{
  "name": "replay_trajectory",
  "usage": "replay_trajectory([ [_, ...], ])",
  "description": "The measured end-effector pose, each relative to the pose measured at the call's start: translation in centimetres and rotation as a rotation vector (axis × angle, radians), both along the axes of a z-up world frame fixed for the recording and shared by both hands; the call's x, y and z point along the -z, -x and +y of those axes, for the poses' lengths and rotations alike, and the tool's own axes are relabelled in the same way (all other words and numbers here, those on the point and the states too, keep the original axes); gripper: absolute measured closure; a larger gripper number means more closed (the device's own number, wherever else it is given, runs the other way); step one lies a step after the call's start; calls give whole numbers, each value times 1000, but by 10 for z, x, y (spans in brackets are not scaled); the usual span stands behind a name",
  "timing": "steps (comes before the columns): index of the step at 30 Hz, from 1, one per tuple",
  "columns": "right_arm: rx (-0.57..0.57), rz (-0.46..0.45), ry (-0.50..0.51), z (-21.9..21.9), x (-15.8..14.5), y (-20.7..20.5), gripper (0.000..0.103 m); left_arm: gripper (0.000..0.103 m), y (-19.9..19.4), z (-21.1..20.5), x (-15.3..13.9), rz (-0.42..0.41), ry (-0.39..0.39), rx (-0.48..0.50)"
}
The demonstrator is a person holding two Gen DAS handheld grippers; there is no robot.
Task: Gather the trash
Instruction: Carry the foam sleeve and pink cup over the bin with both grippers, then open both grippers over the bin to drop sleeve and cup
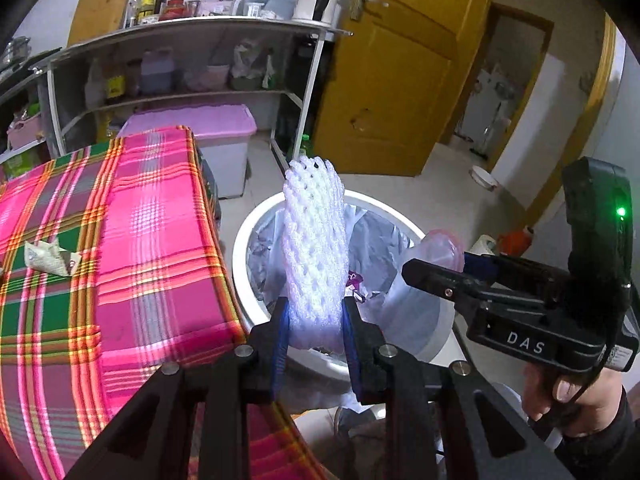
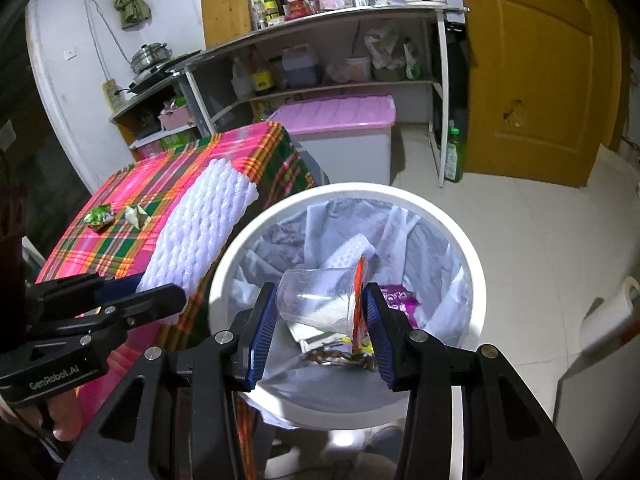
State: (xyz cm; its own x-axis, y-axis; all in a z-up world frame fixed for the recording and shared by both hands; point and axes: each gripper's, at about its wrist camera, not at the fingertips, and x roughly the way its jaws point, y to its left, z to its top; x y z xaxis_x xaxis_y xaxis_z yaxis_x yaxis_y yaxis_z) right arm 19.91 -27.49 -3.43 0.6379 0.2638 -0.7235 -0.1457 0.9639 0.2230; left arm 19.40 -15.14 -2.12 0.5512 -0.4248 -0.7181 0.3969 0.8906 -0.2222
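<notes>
My left gripper point(image 1: 314, 332) is shut on a white foam net sleeve point(image 1: 314, 248), which stands up over the near rim of the white lined bin point(image 1: 240, 248). From the right wrist view, this sleeve point(image 2: 200, 232) hangs beside the bin point(image 2: 476, 280), above the table edge. My right gripper point(image 2: 320, 312) is shut on a clear plastic cup point(image 2: 312, 292) and a red wrapper point(image 2: 358, 304), right above the bin's opening. Wrappers lie inside the bin. Crumpled wrappers point(image 2: 98, 216) point(image 2: 136, 214) remain on the plaid tablecloth point(image 2: 160, 176), one seen as wrapper point(image 1: 48, 258).
The plaid-covered table point(image 1: 140, 240) adjoins the bin on the left. Behind stand a pink-lidded storage box point(image 2: 340, 116), a metal shelf unit point(image 2: 320, 48) with bottles, and a yellow door point(image 2: 532, 80). A green bottle point(image 2: 454, 156) stands on the tiled floor.
</notes>
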Motion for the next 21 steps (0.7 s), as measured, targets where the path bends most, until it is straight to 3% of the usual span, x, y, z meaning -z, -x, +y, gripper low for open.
replay_trajectory([
  [9,18,44,4,-7,14,-7,53,75,-19,-9,16,61,-23,4],
  [14,26,46,4,-10,17,-7,50,60,-22,-10,20,78,-15,0],
  [21,19,28,7,-8,12,-5,50,60,-20,-4,16,69,4,-8],
])
